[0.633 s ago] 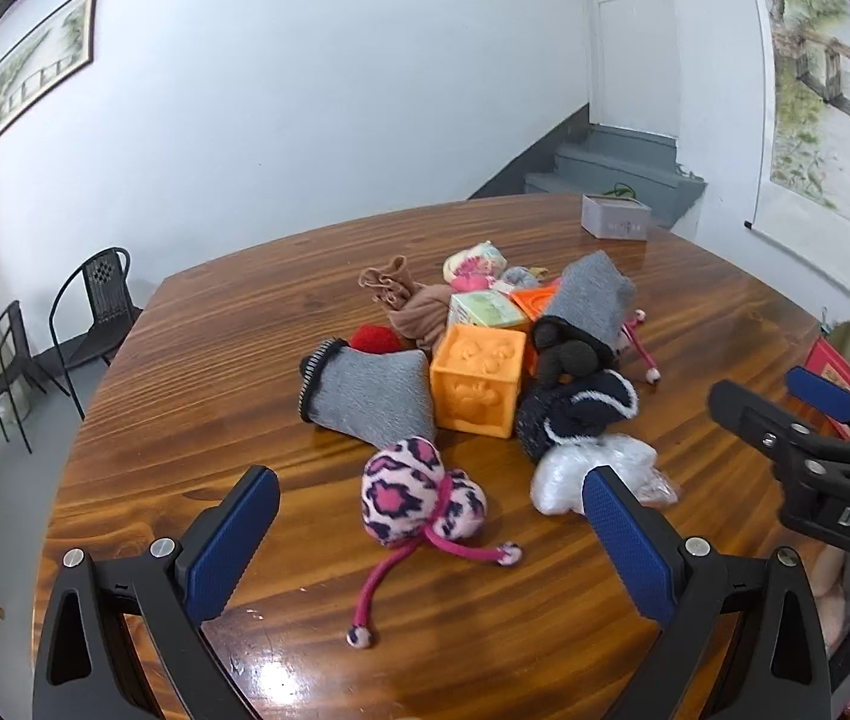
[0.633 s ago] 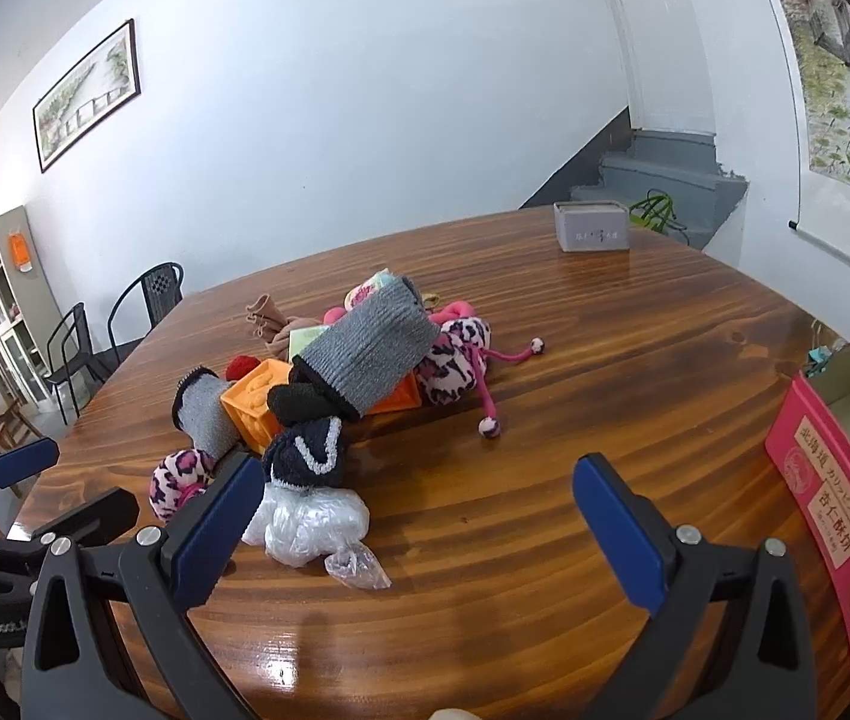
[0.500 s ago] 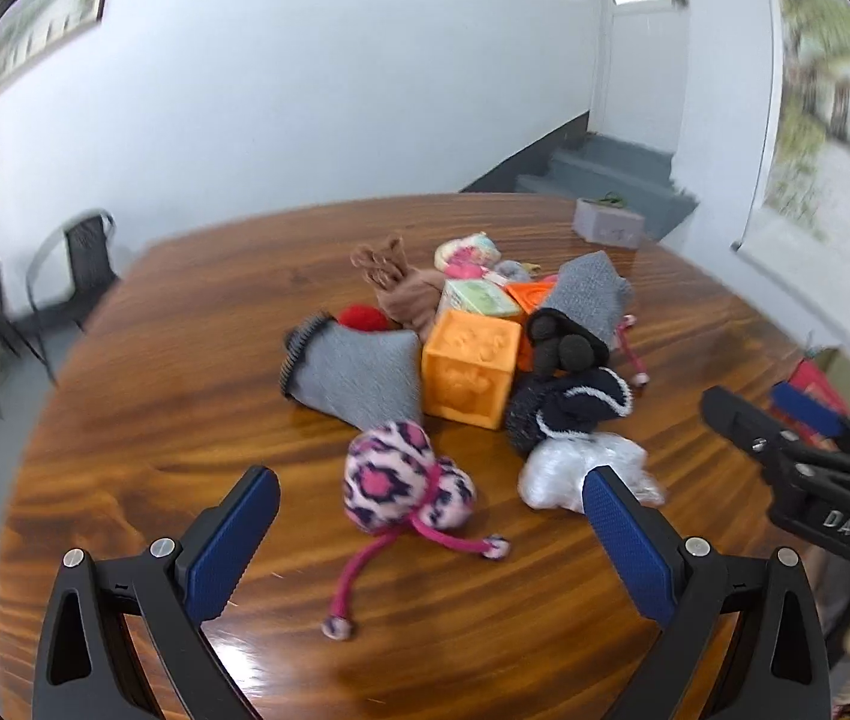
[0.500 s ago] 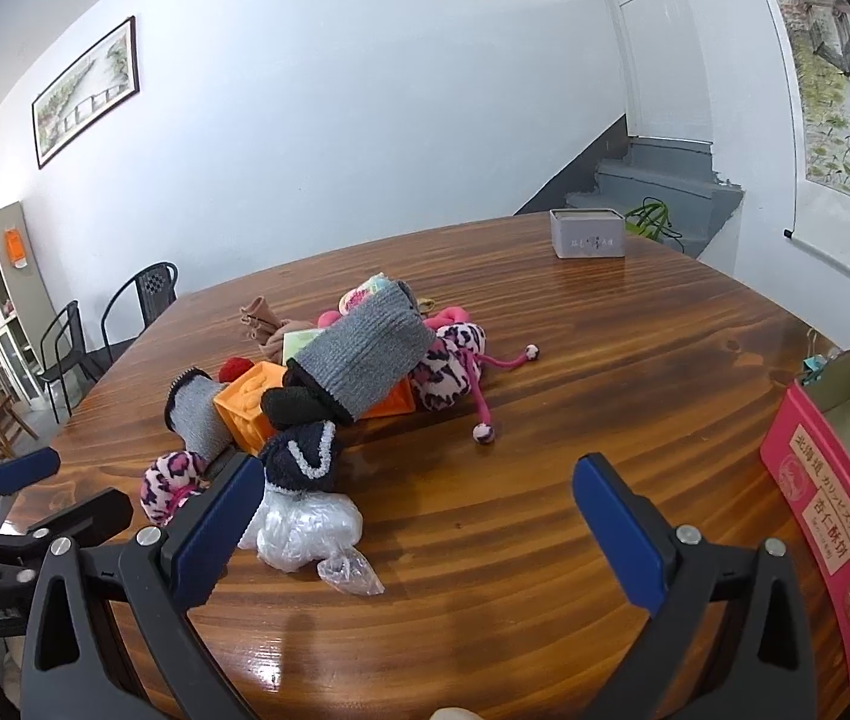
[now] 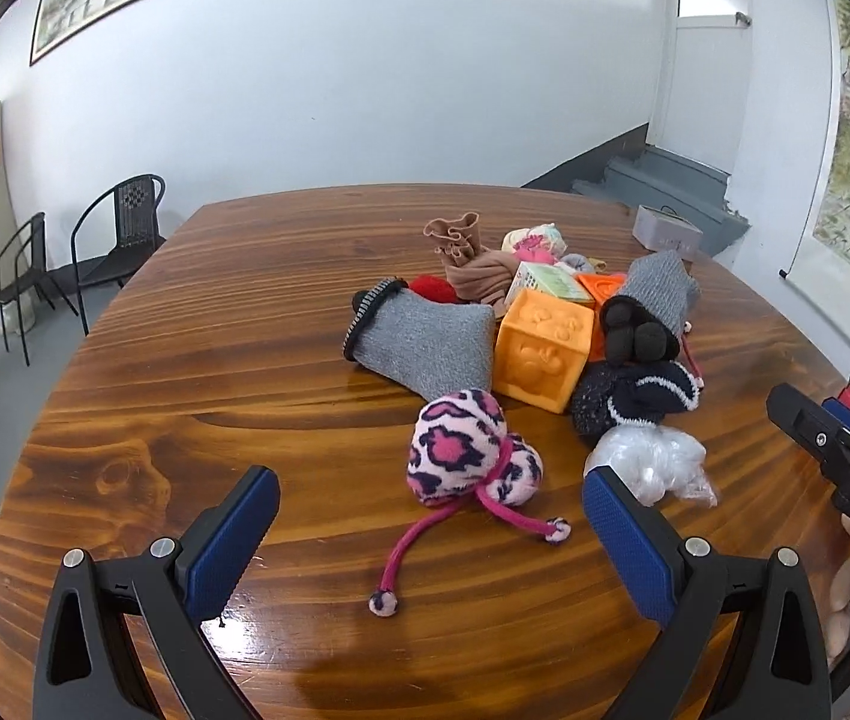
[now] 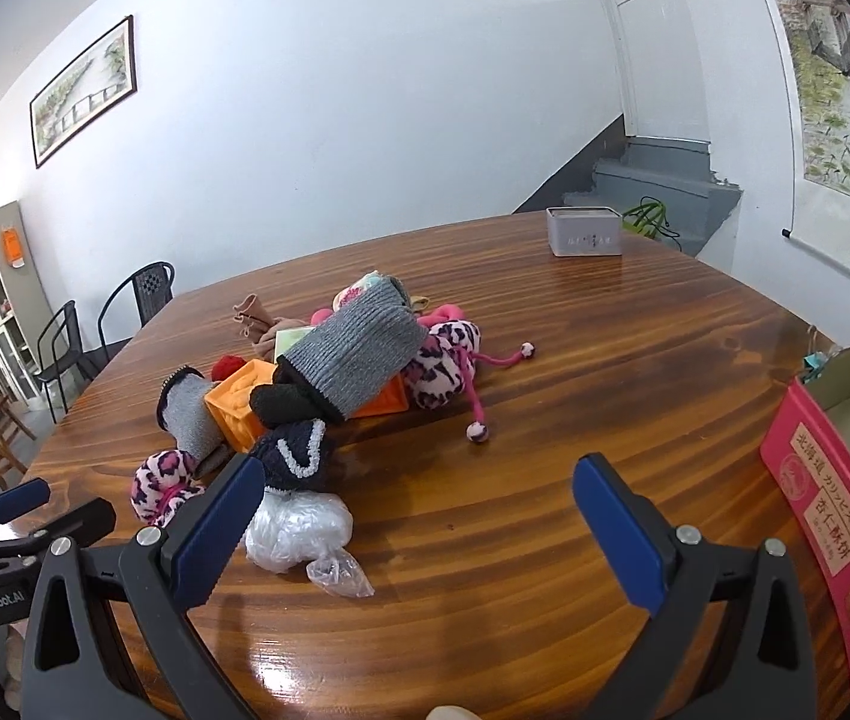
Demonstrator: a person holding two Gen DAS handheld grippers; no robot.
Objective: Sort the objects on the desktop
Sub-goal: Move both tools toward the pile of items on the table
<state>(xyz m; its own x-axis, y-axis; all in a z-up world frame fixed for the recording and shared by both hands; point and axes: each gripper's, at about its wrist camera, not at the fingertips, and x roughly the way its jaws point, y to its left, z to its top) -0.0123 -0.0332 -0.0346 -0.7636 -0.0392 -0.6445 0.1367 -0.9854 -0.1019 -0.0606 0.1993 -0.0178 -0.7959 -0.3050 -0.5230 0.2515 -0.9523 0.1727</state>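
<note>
Both wrist views look along the table (image 5: 197, 396), left and right of the shared toy pile (image 6: 329, 372).

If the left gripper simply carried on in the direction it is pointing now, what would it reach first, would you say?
Most likely the pink leopard-print plush, lying between the open fingers of the left gripper and ahead of them; its pink cord trails nearest. Depth is hard to judge through the fisheye.
</note>
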